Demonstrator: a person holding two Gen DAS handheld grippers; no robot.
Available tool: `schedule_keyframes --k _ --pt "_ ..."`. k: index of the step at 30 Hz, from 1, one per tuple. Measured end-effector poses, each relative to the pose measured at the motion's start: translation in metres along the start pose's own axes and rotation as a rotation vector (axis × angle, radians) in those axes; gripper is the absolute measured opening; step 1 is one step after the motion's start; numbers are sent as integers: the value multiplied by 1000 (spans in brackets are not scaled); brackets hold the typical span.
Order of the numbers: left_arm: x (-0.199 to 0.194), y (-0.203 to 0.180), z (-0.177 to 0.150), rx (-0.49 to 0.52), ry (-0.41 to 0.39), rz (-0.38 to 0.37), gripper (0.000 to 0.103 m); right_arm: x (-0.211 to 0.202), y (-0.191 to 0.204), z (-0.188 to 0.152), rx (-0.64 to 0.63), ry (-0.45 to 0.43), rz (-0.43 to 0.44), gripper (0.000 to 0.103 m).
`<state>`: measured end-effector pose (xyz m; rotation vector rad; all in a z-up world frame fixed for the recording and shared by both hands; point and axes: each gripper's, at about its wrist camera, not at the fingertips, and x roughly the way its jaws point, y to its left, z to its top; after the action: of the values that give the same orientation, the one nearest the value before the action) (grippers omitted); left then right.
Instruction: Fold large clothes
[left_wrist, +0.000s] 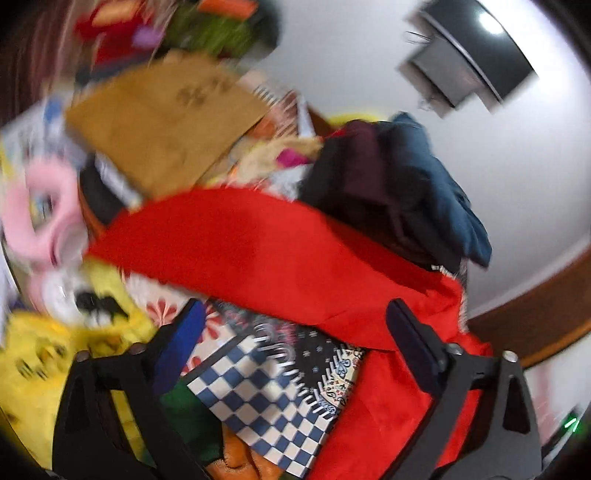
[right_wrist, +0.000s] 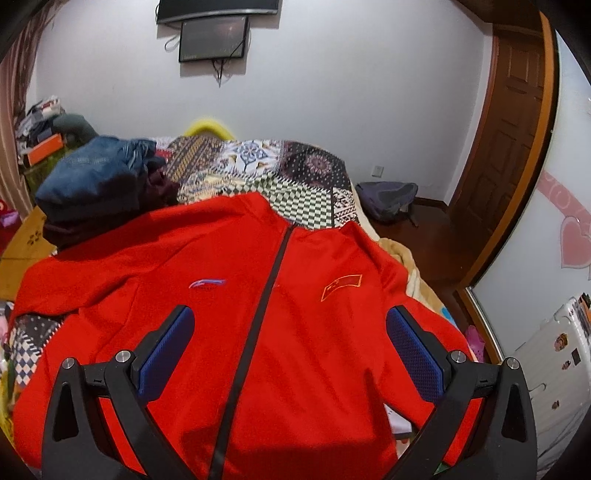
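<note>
Left wrist view (blurred). The left gripper (left_wrist: 295, 332) stands with jaws wide and nothing pressed between them. Beyond its tips a red jacket (left_wrist: 258, 254) runs across the frame, lying over a patchwork bedcover (left_wrist: 280, 391) of blue-and-white checks. Behind the jacket, toward the white wall, sits a pile of dark clothes (left_wrist: 399, 192), apparently folded, though the blur leaves this uncertain. On the far side of the jacket from the gripper lies a tan board (left_wrist: 162, 122); yellow fabric (left_wrist: 40, 362) lies beside the left finger.

Right wrist view (sharp). The right gripper (right_wrist: 290, 343) hovers above the jacket (right_wrist: 295, 280) with jaws wide, empty. The jacket is spread flat, front up, on the bedcover (right_wrist: 258, 166), its dark zip (right_wrist: 258, 325) running between the two fingers; a badge lies on each side of the zip. The pile of dark clothes (right_wrist: 96, 184) rests at the jacket's upper left shoulder. Beyond the jacket's collar two screens (right_wrist: 214, 37) hang on the wall; right of the jacket stands a wooden door (right_wrist: 517, 122).
</note>
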<state>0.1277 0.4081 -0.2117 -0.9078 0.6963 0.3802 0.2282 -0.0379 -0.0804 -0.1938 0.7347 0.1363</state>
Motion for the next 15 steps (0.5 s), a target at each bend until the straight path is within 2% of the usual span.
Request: schedule_keyframes --k 3,8,10,11,12,15 --pt "15 32 2 -98 38 9 90 8 6 3 -19 14 -3 103" --pt "48 70 4 -265 108 -72 89 17 17 8 -57 31 -16 103" --pt "58 78 8 -297 114 -71 82 19 20 10 -68 33 -20 103" --pt "60 81 10 -305 113 -57 71 20 20 11 -72 35 -22 103" --pt "64 85 14 -313 113 -42 66 20 20 11 -77 36 -24 103" --pt "71 90 23 -325 80 -29 62 20 23 11 -82 38 -30 103"
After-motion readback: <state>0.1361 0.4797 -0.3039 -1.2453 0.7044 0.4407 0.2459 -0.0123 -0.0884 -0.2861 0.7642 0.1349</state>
